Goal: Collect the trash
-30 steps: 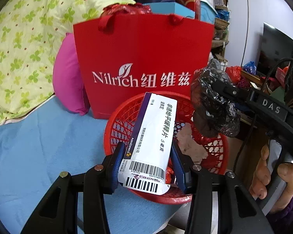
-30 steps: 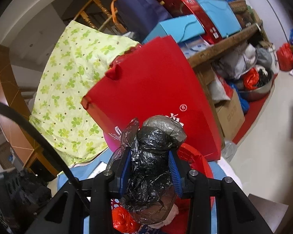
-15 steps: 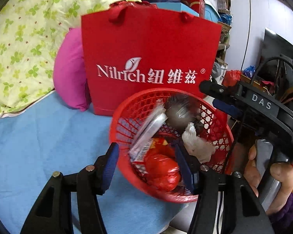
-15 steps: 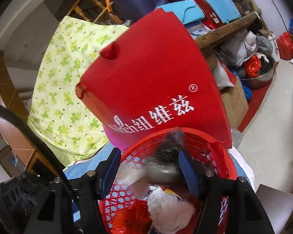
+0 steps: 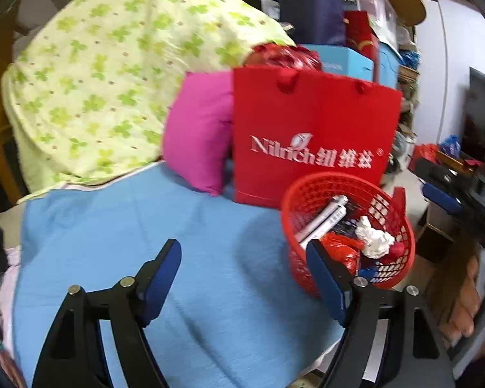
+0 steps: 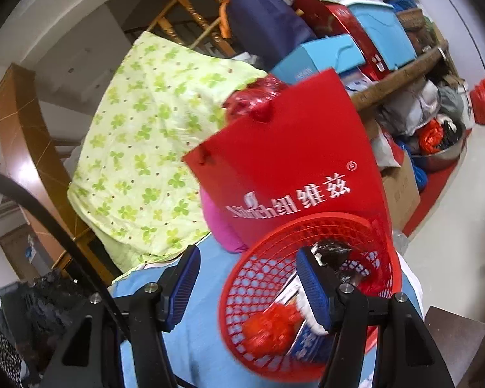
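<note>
Blue blanket [image 5: 165, 226] lies bare — red bag [image 5: 310, 135] walls basket [image 5: 294, 200] behind.

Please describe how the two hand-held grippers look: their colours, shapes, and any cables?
Both look alike. The left hand-held gripper has black angular fingers with silver bolts and blue pads on the inner faces. The right hand-held gripper has the same black frame, silver bolts and ribbed blue pads. A black cable curves past its left side. No markings are legible.

Both hand-held grippers let go & now gape empty: left [image 5: 244, 276], right [image 6: 249, 287]. Medicine box [image 5: 321, 223] & black bag [image 6: 334, 252] now lie in red basket [image 5: 299, 194]. Both pulled back.
</note>
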The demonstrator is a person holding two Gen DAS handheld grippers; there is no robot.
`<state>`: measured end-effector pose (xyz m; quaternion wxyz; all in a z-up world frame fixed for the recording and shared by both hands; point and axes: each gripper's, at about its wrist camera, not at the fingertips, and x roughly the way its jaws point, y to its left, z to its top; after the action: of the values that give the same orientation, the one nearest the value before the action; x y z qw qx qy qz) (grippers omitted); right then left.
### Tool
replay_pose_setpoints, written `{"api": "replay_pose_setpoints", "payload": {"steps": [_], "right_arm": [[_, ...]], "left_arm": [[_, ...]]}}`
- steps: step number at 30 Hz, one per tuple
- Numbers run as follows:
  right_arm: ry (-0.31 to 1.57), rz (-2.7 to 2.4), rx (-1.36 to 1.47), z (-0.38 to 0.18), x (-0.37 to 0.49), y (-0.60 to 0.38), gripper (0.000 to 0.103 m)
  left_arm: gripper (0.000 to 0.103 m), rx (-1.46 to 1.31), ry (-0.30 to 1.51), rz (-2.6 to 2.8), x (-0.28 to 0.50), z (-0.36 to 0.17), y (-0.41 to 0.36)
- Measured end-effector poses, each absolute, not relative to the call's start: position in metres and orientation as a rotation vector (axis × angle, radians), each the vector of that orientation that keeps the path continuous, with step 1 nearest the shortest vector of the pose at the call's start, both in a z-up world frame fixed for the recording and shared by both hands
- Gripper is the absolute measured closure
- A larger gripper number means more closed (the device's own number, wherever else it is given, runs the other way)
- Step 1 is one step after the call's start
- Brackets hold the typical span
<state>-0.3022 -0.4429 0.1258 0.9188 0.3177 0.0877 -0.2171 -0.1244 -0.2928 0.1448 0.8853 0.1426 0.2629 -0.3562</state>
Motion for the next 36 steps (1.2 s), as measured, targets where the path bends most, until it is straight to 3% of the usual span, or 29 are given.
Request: {"api": "replay_pose_setpoints", "payload": {"steps": [18,36], "right_arm": [[0.227,-0.592,0.425,0.191,-0.374,-0.329,0.031],[0.241,-0.706,0.327,0.21,-0.42,-0.275,0.03]], "left_arm": [[0.006,0.31,0.392,-0.637,-0.196,0.205,-0.237],[0.005,0.346,0.345,-0.616,-0.248,0.226,-0.213]]}}
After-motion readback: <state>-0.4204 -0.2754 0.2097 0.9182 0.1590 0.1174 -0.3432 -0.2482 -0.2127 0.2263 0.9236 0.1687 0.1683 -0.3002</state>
